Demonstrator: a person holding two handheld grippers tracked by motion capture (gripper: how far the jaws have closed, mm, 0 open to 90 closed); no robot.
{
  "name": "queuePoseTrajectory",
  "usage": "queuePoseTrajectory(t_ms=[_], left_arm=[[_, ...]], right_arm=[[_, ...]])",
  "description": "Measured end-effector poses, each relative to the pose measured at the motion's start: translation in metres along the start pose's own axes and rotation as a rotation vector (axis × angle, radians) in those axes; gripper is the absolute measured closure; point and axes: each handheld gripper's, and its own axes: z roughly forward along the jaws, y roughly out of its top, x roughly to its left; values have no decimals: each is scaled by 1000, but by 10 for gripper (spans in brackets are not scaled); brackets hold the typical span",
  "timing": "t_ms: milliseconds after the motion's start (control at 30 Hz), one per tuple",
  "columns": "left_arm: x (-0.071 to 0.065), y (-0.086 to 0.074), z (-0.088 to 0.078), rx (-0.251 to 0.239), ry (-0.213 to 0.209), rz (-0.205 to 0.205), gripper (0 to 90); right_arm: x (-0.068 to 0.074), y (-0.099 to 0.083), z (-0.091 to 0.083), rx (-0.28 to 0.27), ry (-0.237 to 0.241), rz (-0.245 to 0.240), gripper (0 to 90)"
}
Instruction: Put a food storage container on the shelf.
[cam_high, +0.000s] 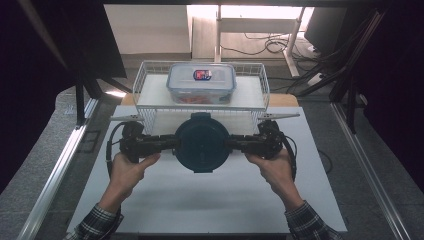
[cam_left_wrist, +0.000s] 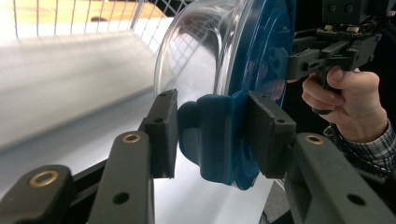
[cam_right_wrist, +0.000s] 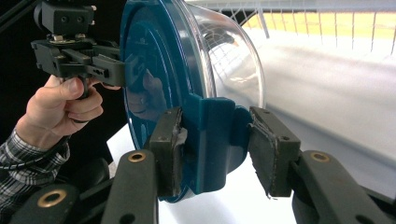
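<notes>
White table (cam_high: 200, 200) | round lidded container (cam_high: 202, 142) between both grippers | left gripper (cam_high: 172, 143), right gripper (cam_high: 231, 143) fingers clamping its side latches

**Layout of the desk, seen from above**

A wire basket (cam_high: 142, 85) stands at the far edge of the desk (cam_high: 200, 200), with a lidded box (cam_high: 201, 82) inside it. Just before the basket, a round lidded container (cam_high: 202, 142) sits between the left gripper (cam_high: 167, 143) and the right gripper (cam_high: 237, 144), whose jaws flank its side tabs.
</notes>
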Motion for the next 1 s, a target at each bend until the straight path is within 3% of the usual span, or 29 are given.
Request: queuePoseTrajectory(t_ms=[267,667,1000], left_arm=[[-1,29,-7,-8,-4,16,573],[-4,73,-17,-21,7,27,573],[-7,120,-28,-41,1,40,574]], right_arm=[[5,28,-4,-20,-8,-22,562],[4,67,-8,-53,4,-13,563],[11,115,-17,-92,3,-20,565]])
